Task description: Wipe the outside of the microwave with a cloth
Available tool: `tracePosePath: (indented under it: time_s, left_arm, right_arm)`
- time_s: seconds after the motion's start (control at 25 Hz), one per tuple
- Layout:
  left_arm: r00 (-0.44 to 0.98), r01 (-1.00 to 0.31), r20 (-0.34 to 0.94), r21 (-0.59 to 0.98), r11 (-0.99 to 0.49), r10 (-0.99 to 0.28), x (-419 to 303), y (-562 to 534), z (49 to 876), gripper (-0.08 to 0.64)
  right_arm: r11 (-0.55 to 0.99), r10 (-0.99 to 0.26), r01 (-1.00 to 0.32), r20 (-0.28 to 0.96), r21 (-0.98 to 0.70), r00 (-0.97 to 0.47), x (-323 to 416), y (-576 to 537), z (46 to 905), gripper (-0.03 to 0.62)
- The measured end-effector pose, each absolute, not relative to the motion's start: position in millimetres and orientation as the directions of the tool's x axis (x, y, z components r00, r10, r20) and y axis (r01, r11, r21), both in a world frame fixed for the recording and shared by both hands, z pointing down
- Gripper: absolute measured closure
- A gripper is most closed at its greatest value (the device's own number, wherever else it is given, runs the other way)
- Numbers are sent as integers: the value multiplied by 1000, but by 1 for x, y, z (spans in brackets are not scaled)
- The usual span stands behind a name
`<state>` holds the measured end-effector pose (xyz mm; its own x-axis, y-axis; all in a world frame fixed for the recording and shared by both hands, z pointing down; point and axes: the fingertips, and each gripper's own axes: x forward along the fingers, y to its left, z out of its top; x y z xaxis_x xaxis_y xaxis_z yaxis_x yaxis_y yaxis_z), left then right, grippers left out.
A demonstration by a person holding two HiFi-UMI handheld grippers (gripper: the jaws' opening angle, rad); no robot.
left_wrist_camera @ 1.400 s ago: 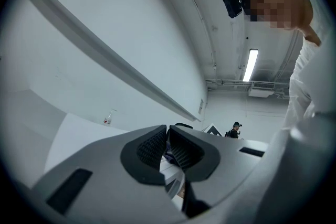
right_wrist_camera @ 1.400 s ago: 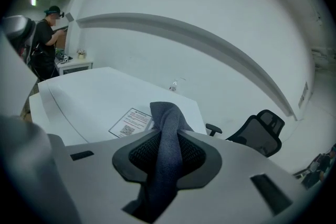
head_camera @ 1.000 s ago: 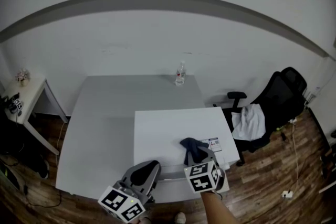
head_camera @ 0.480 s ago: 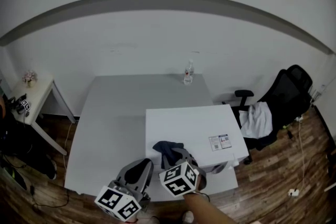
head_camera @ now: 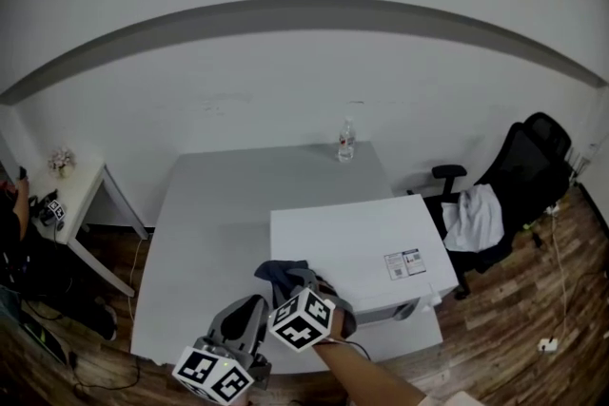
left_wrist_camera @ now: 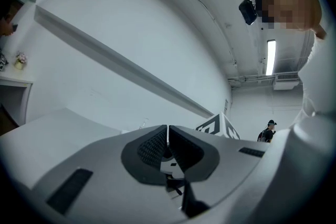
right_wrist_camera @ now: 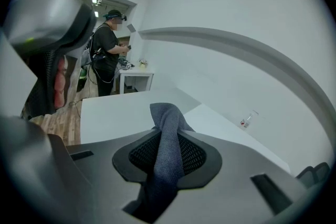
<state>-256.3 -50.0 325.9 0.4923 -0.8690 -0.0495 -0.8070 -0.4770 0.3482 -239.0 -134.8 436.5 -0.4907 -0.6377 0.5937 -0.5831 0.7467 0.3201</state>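
Cloth (head_camera: 278, 272) between right tongs (right_wrist_camera: 167, 140), at microwave (head_camera: 362, 238) near-left corner

Your microwave (head_camera: 354, 242) sits on the front right part of the bench (head_camera: 228, 204), with a bottle (head_camera: 346, 145) behind it at the bench's far edge. A chair (head_camera: 519, 181) stands right of the bench and a side table (head_camera: 81, 181) left of it. The cloth (head_camera: 281, 271) is at the microwave's front left corner, between your right gripper's (right_wrist_camera: 168, 150) jaws. Your left gripper (left_wrist_camera: 168, 136) is just to its left.
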Motion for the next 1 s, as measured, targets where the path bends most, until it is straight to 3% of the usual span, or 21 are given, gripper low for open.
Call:
tracePosePath:
  time_s: [0.36,1.0]
  left_arm:
    - [477,-827,-13,332,-454,-879,-247,-69,329,546]
    - [547,-817,133,300,-493,-826,-161,-128,345,546]
  right_arm:
    - [758,-621,-575,609,307,-494,-228,-165,435,495]
    - [712,-647,-636,630,297,-430,-124,-198,435,495]
